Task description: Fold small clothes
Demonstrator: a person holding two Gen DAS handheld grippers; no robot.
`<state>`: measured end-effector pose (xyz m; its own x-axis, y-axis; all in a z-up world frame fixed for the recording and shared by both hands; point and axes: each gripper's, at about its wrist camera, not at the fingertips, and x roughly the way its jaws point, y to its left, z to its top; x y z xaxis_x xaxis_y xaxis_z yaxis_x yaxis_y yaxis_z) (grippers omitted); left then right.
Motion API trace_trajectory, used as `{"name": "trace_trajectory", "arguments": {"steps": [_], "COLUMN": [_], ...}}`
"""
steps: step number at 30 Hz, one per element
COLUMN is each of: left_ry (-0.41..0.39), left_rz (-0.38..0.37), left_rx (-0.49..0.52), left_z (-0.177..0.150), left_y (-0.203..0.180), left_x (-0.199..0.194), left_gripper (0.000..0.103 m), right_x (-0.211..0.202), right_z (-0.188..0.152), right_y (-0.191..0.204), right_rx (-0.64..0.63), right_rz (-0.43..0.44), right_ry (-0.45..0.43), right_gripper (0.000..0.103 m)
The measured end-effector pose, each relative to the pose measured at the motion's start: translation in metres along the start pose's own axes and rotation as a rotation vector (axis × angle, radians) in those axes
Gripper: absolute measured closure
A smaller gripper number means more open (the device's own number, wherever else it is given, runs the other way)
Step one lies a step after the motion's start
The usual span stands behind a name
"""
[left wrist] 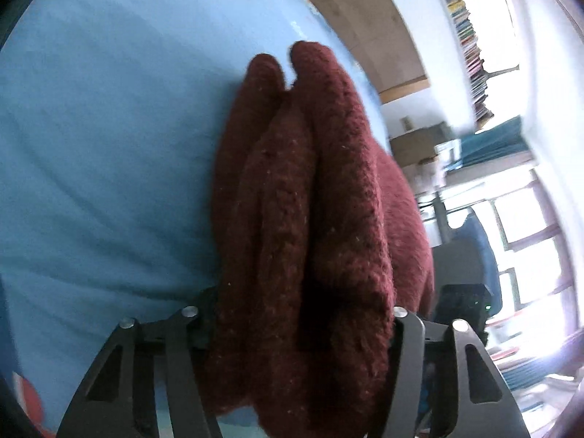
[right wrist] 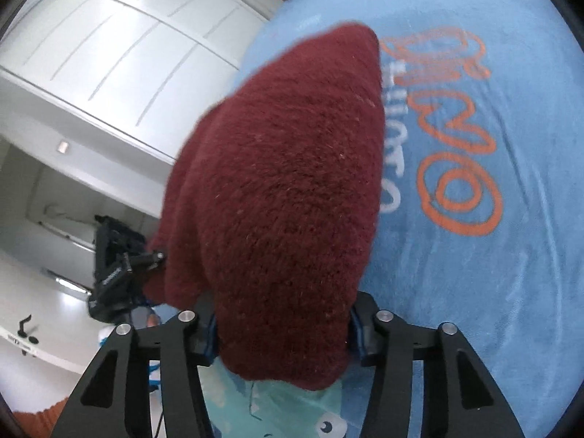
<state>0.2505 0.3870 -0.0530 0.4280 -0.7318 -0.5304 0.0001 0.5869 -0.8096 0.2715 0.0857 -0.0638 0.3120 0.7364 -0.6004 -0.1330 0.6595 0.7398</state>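
In the left wrist view, the left gripper (left wrist: 297, 328) was clenched on a bunched maroon knitted garment (left wrist: 292, 200), whose thick folds filled the whole gap between the jaws and ran forward from them in three rounded ridges. Outside the left jaw a light blue sheet (left wrist: 91, 146) spread wide and bare, giving free room on that side; beyond the garment's far tips the sheet ended at a wooden edge (left wrist: 368, 18). Outside the right jaw the room was crowded and blurred, with a stack of books (left wrist: 471, 47) and bright windows (left wrist: 525, 219) hard to make out, and the other gripper's dark body showed just past the garment. The fingertips themselves were buried in the knit. In the right wrist view, the right gripper (right wrist: 283, 332) likewise grasped the maroon garment, which rose from between the jaws as one broad mass and hid their pads. Outside the right jaw lay the blue sheet with orange lettering (right wrist: 456, 127), partly covered by the knit; outside the left jaw stood white cabinet doors (right wrist: 120, 47) and the left gripper, small and dim.
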Motion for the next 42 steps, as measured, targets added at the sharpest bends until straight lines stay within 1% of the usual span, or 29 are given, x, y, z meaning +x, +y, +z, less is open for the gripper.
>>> {"name": "trace_trajectory", "arguments": {"steps": [4,7,9,11,12,13,15,16,17,18,20,22,23,25,27,28,30,33,36,38,39,42], "left_ry": [-0.002,0.012,0.028,0.066,0.082,0.105,0.133,0.136,0.138,0.140,0.140,0.141,0.140,0.136,0.124,0.116,0.103,0.088,0.060,0.040,0.029,0.016], "left_rz": [-0.097,-0.143,-0.154,-0.124,-0.103,-0.059,0.027,0.042,0.042,0.041,0.068,0.089,0.093,0.097,0.107,0.112,0.130,0.151,0.177,0.186,0.193,0.244], "left_rx": [0.029,0.060,0.097,0.131,0.141,0.162,0.195,0.192,0.183,0.178,0.200,0.212,0.208,0.189,0.169,0.166,0.154,0.145,0.140,0.134,0.131,0.138], "left_z": [-0.005,-0.007,-0.010,-0.017,-0.019,-0.024,-0.033,-0.035,-0.035,-0.034,-0.031,-0.028,-0.028,-0.028,-0.033,-0.041,-0.041,-0.043,-0.049,-0.055,-0.058,-0.066], "left_y": [-0.022,-0.044,-0.057,-0.065,-0.066,-0.066,-0.062,-0.056,-0.050,-0.045,-0.048,-0.055,-0.055,-0.056,-0.059,-0.061,-0.068,-0.078,-0.089,-0.096,-0.097,-0.099], "left_x": [0.003,0.013,0.025,0.045,0.048,0.055,0.062,0.060,0.058,0.053,0.051,0.050,0.052,0.051,0.047,0.043,0.040,0.048,0.040,0.041,0.038,0.030], "left_gripper": [0.056,0.059,0.059,0.060,0.060,0.060,0.059,0.057,0.055,0.055,0.054,0.053,0.052,0.051,0.049,0.048,0.048,0.048,0.048,0.048,0.048,0.047], "right_x": [-0.035,-0.075,-0.093,-0.112,-0.122,-0.127,-0.128,-0.121,-0.119,-0.117,-0.119,-0.122,-0.118,-0.115,-0.120,-0.118,-0.119,-0.121,-0.124,-0.133,-0.136,-0.151], "right_z": [0.013,0.022,0.026,0.020,0.013,0.004,-0.012,-0.024,-0.030,-0.039,-0.048,-0.051,-0.047,-0.045,-0.039,-0.035,-0.035,-0.041,-0.042,-0.045,-0.046,-0.052], "right_y": [0.003,0.000,-0.011,-0.026,-0.037,-0.048,-0.054,-0.065,-0.071,-0.078,-0.089,-0.089,-0.088,-0.089,-0.091,-0.089,-0.086,-0.075,-0.072,-0.070,-0.069,-0.064], "right_rx": [-0.016,-0.040,-0.039,-0.030,-0.020,-0.008,0.009,0.018,0.019,0.026,0.058,0.037,0.020,0.003,-0.019,-0.018,-0.010,0.002,0.017,0.030,0.036,0.038], "right_rz": [0.022,0.009,-0.004,-0.032,-0.053,-0.086,-0.142,-0.199,-0.226,-0.237,-0.215,-0.233,-0.248,-0.263,-0.289,-0.295,-0.304,-0.316,-0.347,-0.372,-0.372,-0.387], "right_ry": [-0.092,-0.165,-0.199,-0.223,-0.223,-0.214,-0.173,-0.124,-0.104,-0.092,-0.102,-0.099,-0.091,-0.077,-0.060,-0.055,-0.052,-0.058,-0.064,-0.075,-0.081,-0.095], "right_gripper": [0.054,0.054,0.054,0.054,0.054,0.054,0.054,0.053,0.052,0.051,0.050,0.050,0.051,0.051,0.050,0.050,0.050,0.050,0.050,0.050,0.050,0.050]}}
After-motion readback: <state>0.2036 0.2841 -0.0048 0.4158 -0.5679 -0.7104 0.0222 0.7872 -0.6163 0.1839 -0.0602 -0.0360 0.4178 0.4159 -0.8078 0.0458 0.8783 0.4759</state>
